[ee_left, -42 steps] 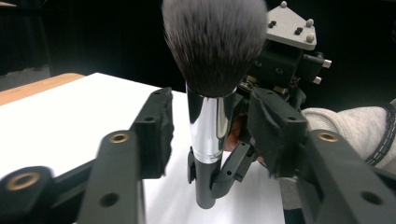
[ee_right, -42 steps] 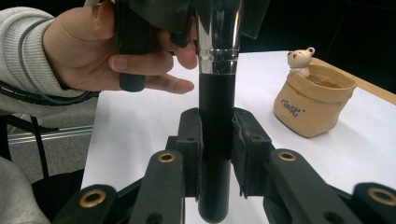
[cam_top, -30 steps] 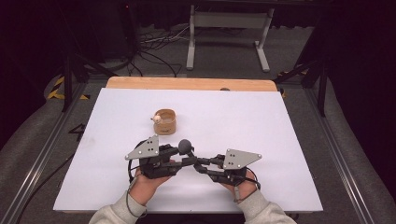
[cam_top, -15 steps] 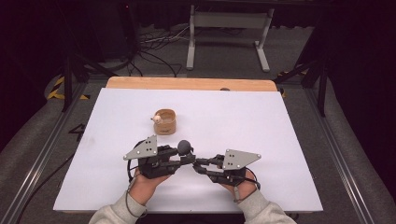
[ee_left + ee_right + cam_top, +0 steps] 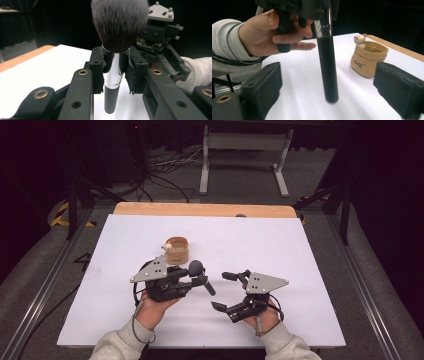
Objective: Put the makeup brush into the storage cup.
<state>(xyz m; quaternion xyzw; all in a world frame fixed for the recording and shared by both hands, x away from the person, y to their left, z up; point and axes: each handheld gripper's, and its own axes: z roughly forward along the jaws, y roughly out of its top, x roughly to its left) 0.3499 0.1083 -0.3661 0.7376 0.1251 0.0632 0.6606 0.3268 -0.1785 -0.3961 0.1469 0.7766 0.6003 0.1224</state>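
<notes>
- Black-bristled makeup brush point(image 5: 119, 23) sits clamped at its silver ferrule in the left gripper point(image 5: 192, 281), held upright above the white table point(image 5: 310, 285).
- Right gripper point(image 5: 226, 291) has just been opening; its jaws stand wide with the brush's handle point(image 5: 327, 67) between them, untouched.
- Handover looks done; carrying the brush to the tan bear pouch point(image 5: 176, 250) nearby likely remains.

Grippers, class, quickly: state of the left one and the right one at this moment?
Left gripper: shut on the makeup brush, at its silver ferrule.
Right gripper: open, jaws just opened; the brush handle stands between them untouched.
</notes>
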